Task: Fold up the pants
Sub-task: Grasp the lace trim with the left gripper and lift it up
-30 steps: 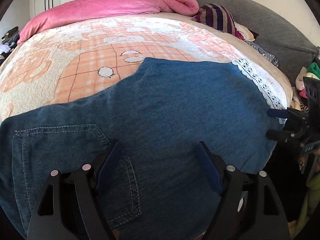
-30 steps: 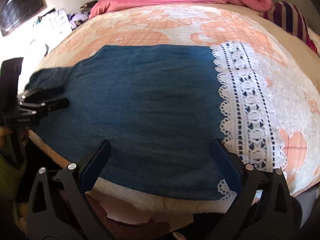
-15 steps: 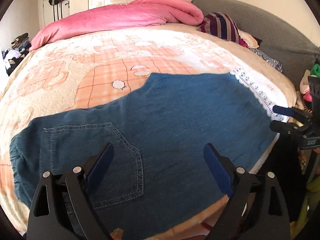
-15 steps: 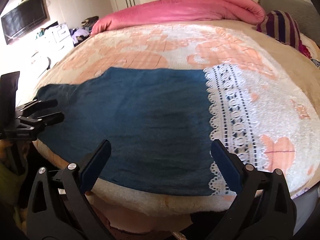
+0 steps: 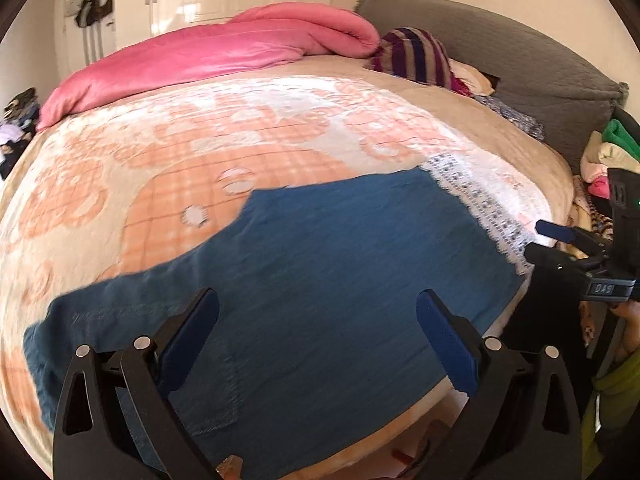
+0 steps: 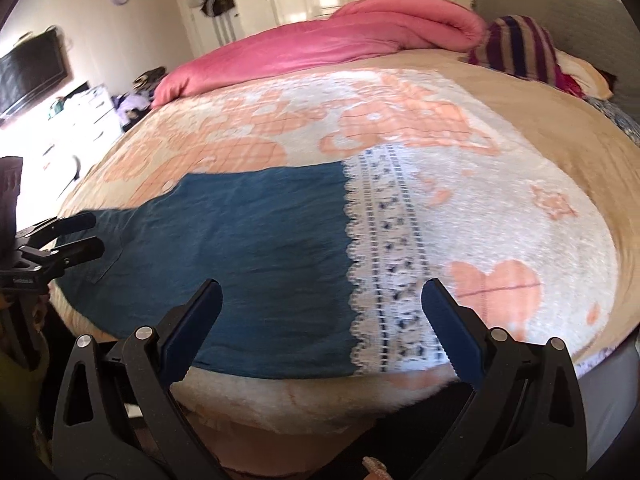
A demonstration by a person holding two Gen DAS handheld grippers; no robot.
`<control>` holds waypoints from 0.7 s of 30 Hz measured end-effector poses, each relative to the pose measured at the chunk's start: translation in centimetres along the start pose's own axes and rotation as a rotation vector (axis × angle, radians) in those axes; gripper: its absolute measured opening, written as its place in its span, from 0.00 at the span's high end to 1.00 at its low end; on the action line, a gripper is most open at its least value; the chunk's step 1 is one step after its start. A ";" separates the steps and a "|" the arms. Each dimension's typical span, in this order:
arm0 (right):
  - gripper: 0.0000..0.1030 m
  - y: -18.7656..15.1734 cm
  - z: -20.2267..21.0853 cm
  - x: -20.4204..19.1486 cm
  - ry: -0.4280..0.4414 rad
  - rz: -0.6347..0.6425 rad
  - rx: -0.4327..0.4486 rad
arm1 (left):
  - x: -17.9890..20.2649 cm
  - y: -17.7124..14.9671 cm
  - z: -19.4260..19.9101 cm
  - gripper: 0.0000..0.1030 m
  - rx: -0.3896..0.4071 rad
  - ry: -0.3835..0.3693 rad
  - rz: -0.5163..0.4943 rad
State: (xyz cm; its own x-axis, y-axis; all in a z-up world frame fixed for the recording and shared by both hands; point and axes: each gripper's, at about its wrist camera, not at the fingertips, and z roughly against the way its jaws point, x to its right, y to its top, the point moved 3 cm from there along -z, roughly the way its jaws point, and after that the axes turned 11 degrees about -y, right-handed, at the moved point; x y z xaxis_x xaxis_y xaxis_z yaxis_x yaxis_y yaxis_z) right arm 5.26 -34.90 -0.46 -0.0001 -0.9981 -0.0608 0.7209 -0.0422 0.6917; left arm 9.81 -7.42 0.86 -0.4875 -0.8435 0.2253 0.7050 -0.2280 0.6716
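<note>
The jeans (image 5: 340, 264) lie flat along the bed's (image 5: 240, 128) near edge, blurry, near hem cut off. Left gripper (image 5: 318, 328) is opening wide over them, holding nothing; right gripper (image 6: 322, 312) is spread wide too, empty.

only "das" reads, on a black label on the right hand-held gripper (image 5: 560, 242).

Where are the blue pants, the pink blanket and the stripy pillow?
pants (image 5: 340, 280), left wrist view, middle of the denim.
pink blanket (image 5: 208, 56), left wrist view, its broad top.
stripy pillow (image 6: 520, 46), right wrist view, its striped side.
</note>
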 end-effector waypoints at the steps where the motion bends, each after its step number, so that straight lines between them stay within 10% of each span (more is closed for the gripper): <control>1: 0.08 -0.1 0.0 0.4 -0.006 -0.014 0.000 | 0.4 0.4 -0.3 0.04 -0.002 -0.008 -0.007; 21: 0.08 -1.4 -2.5 5.2 0.004 -0.194 -0.117 | 6.6 9.9 -12.6 0.04 -0.179 -0.135 -0.183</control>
State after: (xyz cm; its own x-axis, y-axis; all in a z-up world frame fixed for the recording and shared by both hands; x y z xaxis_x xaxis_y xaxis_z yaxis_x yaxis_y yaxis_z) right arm 5.94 -39.97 -3.56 -0.1439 -0.9716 -0.1880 0.7830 -0.2279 0.5787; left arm 20.12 -21.34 0.11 -0.6709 -0.7108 0.2116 0.6728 -0.4633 0.5769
